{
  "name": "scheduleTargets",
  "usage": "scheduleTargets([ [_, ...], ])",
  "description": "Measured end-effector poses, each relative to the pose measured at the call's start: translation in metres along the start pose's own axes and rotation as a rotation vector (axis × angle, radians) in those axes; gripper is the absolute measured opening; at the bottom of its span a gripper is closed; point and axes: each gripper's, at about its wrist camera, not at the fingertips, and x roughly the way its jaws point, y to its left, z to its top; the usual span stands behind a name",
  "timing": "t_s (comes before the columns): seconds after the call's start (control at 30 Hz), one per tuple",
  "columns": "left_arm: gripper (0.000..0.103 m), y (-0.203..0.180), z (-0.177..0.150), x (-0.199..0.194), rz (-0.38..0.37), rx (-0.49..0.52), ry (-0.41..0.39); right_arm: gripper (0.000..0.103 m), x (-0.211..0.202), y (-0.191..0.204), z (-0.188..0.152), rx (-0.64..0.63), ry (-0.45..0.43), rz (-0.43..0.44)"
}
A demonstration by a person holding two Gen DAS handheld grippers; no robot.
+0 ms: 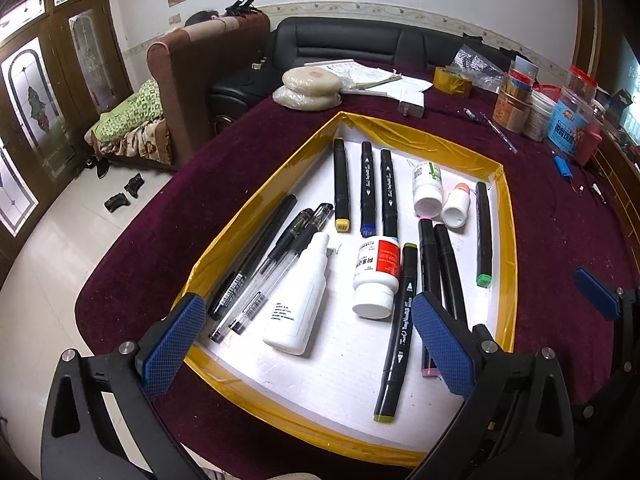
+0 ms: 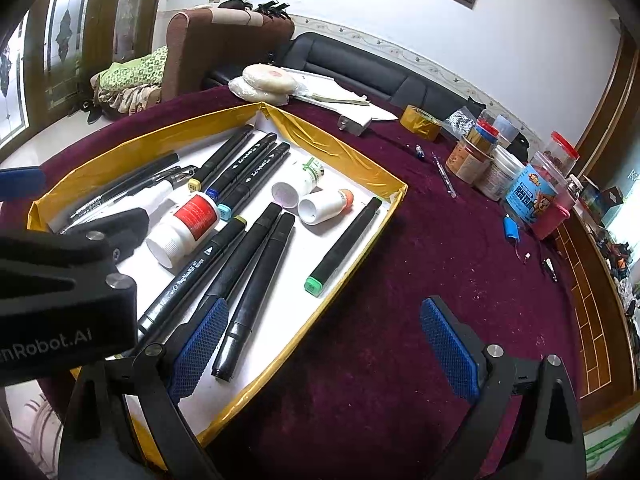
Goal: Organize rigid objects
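Both hand-held grippers hang wide open and empty over the near end of the yellow-rimmed tray point(image 1: 280, 184) on the desk point(image 1: 552, 240): my left hand-held gripper point(image 1: 316, 344) straddles the white squeeze bottle point(image 1: 298, 294) and red-label bottle point(image 1: 378, 270), my right hand-held gripper point(image 2: 336, 344) sits over the tray's right edge. Markers and pens lie loose inside, mostly with long axes running away from me. Olive-capped marker point(image 1: 396, 332) lies just ahead between the left fingers, slightly tilted, so I judge left is nearer; green-capped marker point(image 2: 346, 240) lies ahead-left of the right one.
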Motion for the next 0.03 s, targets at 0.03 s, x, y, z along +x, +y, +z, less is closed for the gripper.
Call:
scheduleTargets([
  [0.03,0.103,-0.0013,0.0011,-0.0005,-0.003,0.000,0.003,0.095,-0.0008,-0.0023,-0.0002,0.005,-0.001,0.003],
])
